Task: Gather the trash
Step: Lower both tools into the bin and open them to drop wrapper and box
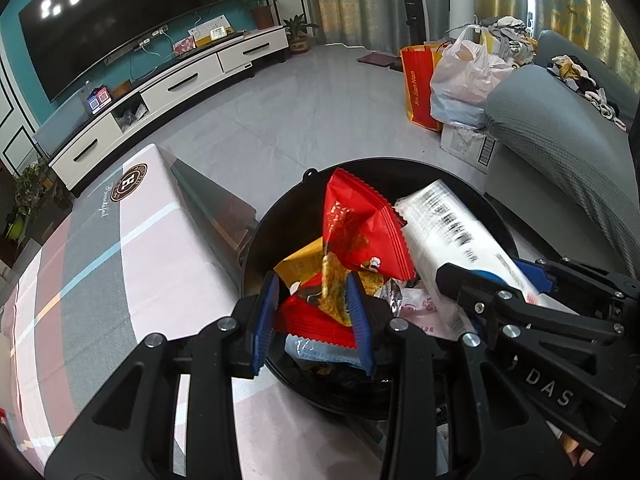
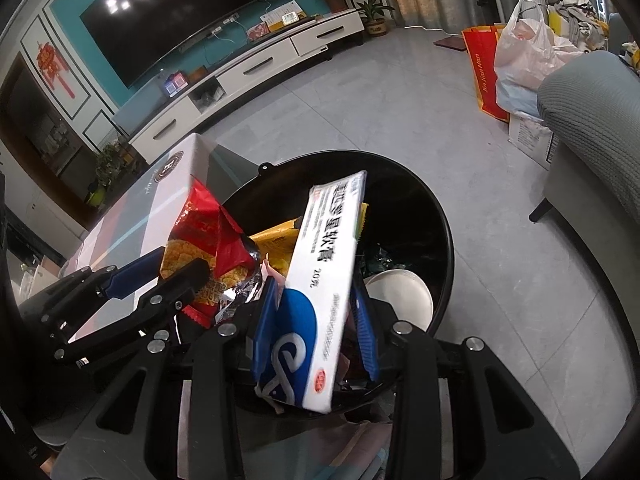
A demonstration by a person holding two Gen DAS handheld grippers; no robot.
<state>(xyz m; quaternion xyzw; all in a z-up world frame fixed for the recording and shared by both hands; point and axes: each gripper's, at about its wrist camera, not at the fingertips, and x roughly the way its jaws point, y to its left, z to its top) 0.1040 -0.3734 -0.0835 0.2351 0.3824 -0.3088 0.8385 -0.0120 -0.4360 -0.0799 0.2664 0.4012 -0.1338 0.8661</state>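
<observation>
bin mouth (image 2: 442, 216): open at right of frame, only white lid (image 2: 400, 294) there
left half: crowded with wrappers (image 1: 360, 232)
table edge (image 1: 120, 240): hard against bin's left
floor (image 1: 320, 100): bare, upper centre

I see a big dark television (image 1: 120, 12) on a teal wall far left, above a long white cabinet (image 1: 168, 92) with potted plants (image 1: 262, 4) at its far end. Far right, a red shopping bag (image 1: 418, 84) and a white plastic bag (image 1: 468, 68) sit beside a grey sofa (image 1: 560, 132). The tablecloth (image 1: 120, 248) near left is pink and grey.
</observation>
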